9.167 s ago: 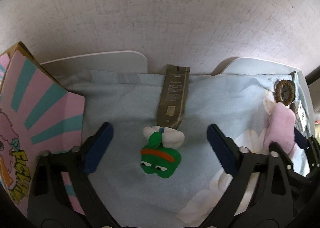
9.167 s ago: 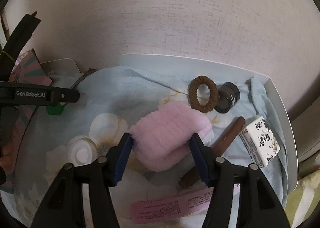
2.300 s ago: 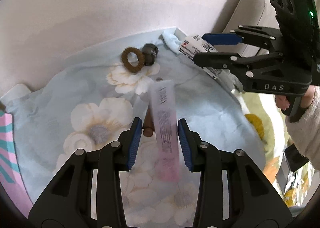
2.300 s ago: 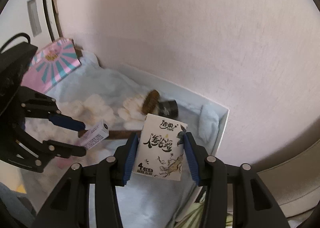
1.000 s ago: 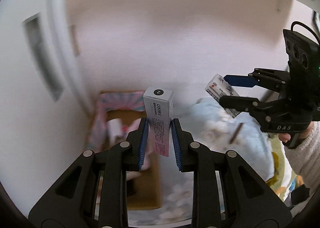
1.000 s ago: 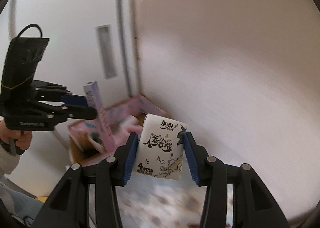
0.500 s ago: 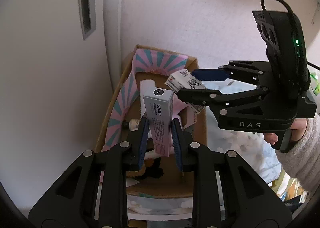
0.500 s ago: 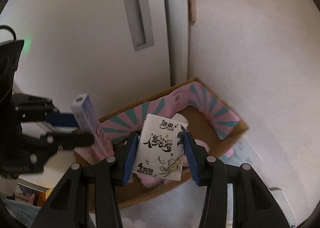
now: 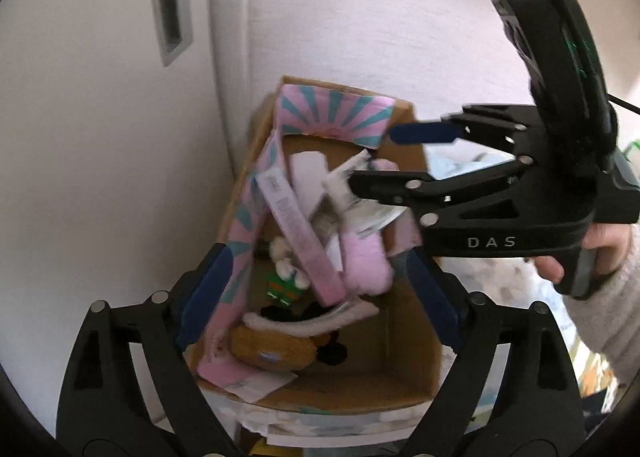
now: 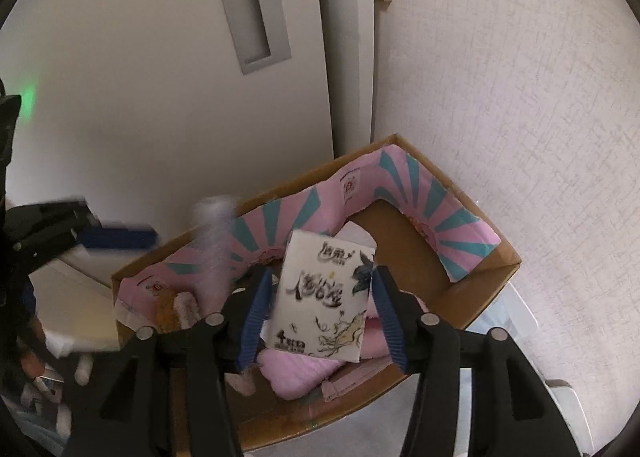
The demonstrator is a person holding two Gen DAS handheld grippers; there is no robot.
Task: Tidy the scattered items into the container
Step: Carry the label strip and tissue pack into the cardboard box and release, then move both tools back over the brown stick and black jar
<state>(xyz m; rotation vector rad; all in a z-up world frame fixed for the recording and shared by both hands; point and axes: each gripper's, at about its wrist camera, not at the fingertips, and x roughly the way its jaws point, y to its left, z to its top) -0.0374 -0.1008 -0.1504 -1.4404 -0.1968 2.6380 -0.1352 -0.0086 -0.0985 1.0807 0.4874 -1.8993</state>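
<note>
The cardboard box [image 9: 404, 389] with pink and teal flaps stands in a corner and shows from the other side in the right wrist view [image 10: 480, 289]. My left gripper [image 9: 316, 289] is open above it. The pink slim box [image 9: 300, 241] is loose and blurred, slanting into the cardboard box among a pink cloth [image 9: 366, 261], a green frog toy [image 9: 284, 287] and a brown plush [image 9: 272, 351]. My right gripper [image 10: 320, 313] is open over the cardboard box. The white tissue pack [image 10: 324, 297] sits blurred between its fingers, apart from the pads.
White door with a grey recessed handle [image 10: 250, 5] behind the box, textured wall [image 10: 520, 97] to the right. The floral blue cloth [image 9: 496, 277] lies right of the box. The right gripper body [image 9: 512, 213] crosses above the box.
Both grippers have opened over the box. The pink slim box has dropped from my left gripper into the box, and the tissue pack has come free of my right gripper's pads.
</note>
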